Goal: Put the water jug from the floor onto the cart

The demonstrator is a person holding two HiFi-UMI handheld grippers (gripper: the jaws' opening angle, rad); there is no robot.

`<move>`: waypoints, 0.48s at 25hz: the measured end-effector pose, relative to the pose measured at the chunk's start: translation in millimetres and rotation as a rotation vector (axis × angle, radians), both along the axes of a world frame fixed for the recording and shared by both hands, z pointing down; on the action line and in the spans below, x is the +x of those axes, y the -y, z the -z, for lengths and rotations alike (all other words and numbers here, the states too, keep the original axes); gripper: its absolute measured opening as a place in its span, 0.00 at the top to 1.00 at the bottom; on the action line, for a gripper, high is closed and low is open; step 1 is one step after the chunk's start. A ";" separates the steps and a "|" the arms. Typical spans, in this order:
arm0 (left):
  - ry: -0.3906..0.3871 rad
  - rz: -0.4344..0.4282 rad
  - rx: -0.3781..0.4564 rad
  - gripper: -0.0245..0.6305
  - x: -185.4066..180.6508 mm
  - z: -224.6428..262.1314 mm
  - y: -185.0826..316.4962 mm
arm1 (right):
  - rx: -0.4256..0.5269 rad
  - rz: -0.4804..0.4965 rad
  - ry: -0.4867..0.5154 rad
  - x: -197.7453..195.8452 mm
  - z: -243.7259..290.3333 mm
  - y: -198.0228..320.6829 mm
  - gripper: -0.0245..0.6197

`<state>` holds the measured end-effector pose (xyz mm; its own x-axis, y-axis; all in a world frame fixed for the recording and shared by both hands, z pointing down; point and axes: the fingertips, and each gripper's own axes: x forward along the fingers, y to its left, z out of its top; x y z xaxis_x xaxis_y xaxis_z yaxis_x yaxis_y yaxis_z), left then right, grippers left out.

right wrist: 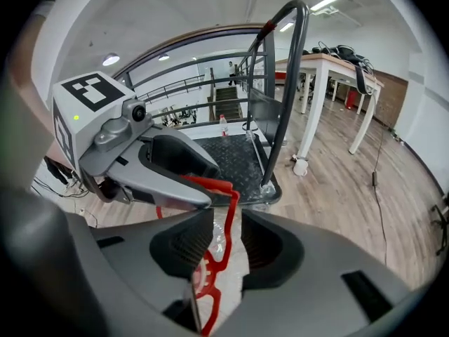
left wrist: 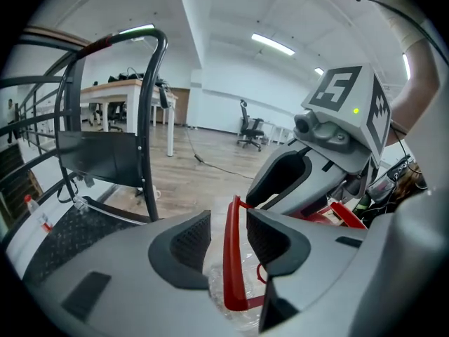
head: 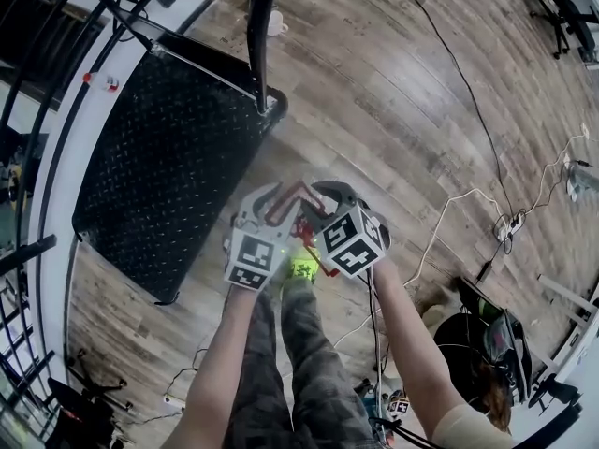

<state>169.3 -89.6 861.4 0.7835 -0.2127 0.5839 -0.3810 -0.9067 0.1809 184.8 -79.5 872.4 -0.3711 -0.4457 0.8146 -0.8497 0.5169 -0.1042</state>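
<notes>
The water jug's red handle rises between my two grippers over the wooden floor, just right of the cart's black checker-plate deck. The left gripper straddles the handle with its jaws wide; the strap lies close to the right pad and well clear of the left one. The right gripper also has the handle between its pads, with thin gaps on both sides. Clear wrapped plastic of the jug shows below the jaws; the rest of the jug is hidden. The cart's upright push bar stands beyond.
Cables and a power strip lie on the floor to the right. A railing and white ledge run past the cart's far side, with a small bottle on it. White tables and office chairs stand farther off.
</notes>
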 end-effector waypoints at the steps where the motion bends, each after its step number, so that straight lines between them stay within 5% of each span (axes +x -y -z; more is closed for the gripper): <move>1: 0.001 0.002 0.000 0.75 -0.1 -1.9 1.2 | -0.001 -0.004 0.001 -0.3 -2.7 0.7 0.77; 12: 0.011 0.010 -0.007 0.75 -1.5 -14.2 9.3 | -0.002 -0.038 0.031 -2.7 -20.4 12.6 0.87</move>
<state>167.8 -98.9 875.7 0.7749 -0.2161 0.5940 -0.3920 -0.9015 0.1835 182.1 -92.0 892.8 -0.3786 -0.4581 0.8043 -0.8651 0.4840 -0.1316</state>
